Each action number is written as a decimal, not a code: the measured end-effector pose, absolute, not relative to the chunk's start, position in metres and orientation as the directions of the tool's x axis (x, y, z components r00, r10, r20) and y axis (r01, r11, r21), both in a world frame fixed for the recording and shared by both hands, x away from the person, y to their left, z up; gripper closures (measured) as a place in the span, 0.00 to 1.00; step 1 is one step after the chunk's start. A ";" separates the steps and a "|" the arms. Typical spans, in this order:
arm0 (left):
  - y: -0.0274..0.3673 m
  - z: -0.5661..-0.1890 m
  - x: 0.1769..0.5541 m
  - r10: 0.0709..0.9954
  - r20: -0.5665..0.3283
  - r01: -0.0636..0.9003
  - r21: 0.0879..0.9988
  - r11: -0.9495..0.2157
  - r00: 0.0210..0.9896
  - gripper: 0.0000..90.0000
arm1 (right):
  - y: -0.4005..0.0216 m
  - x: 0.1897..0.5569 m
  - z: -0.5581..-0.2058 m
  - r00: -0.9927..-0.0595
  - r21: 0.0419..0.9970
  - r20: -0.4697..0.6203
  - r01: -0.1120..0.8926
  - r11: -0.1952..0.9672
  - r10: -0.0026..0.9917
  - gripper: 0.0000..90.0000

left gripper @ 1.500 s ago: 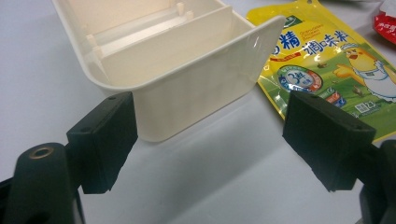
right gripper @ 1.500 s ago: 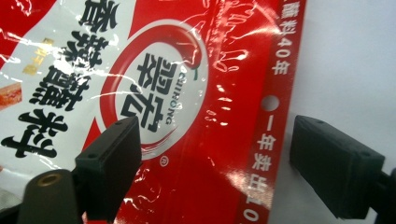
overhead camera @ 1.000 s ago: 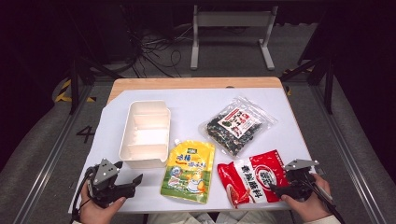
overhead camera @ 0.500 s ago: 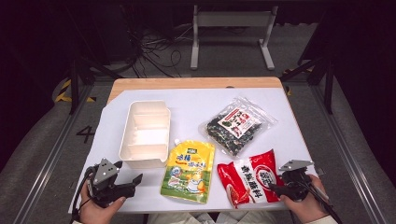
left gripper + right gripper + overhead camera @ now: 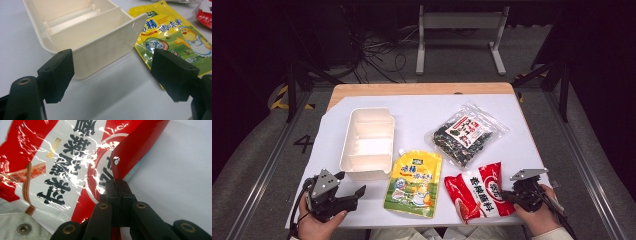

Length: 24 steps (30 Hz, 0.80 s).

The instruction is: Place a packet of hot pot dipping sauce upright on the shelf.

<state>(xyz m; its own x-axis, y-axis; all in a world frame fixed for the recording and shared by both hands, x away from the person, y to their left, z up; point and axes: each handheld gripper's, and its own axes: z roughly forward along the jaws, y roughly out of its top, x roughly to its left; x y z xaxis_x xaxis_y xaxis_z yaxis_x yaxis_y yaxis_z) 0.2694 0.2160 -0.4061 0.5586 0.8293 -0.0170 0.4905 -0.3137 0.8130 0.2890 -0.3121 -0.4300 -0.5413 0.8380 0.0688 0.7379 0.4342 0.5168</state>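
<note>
We see the right gripper (image 5: pixel 117 185), jaws just closed, pinching the edge of the glossy red-and-white plastic snack packet (image 5: pixel 479 192) at the table's near right, left gripper (image 5: pixel 112 75) spread wide, empty, facing the cream plastic compartment box (image 5: pixel 95 42).

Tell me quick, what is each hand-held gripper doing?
Left hand-held gripper: open, holding nothing.
Right hand-held gripper: just closed, pinching the red packet edge.

The red packet (image 5: pixel 75 170) runs off the right gripper view's top and left edges; beside it, the tray's (image 5: pixel 95 42) far end is cut off.
</note>
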 end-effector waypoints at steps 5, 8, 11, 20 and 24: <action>0.214 -0.398 0.269 0.812 -0.035 0.465 0.833 -0.298 0.583 0.27 | -0.318 0.289 -0.414 -0.549 0.584 0.102 0.708 0.396 0.830 0.99; 0.213 -0.395 0.268 0.803 -0.041 0.451 0.843 -0.291 0.595 0.30 | -0.320 0.287 -0.402 -0.570 0.622 0.092 0.673 0.400 0.816 0.99; 0.209 -0.389 0.268 0.790 -0.067 0.456 0.845 -0.280 0.609 0.35 | -0.318 0.284 -0.384 -0.604 0.671 0.065 0.616 0.414 0.794 0.99; 0.196 -0.381 0.271 0.754 -0.051 0.416 0.857 -0.303 0.654 0.34 | -0.314 0.273 -0.343 -0.683 0.750 0.018 0.492 0.441 0.731 0.99; 0.186 -0.374 0.271 0.743 -0.029 0.403 0.854 -0.329 0.669 0.37 | -0.312 0.270 -0.331 -0.699 0.764 -0.005 0.458 0.454 0.715 0.99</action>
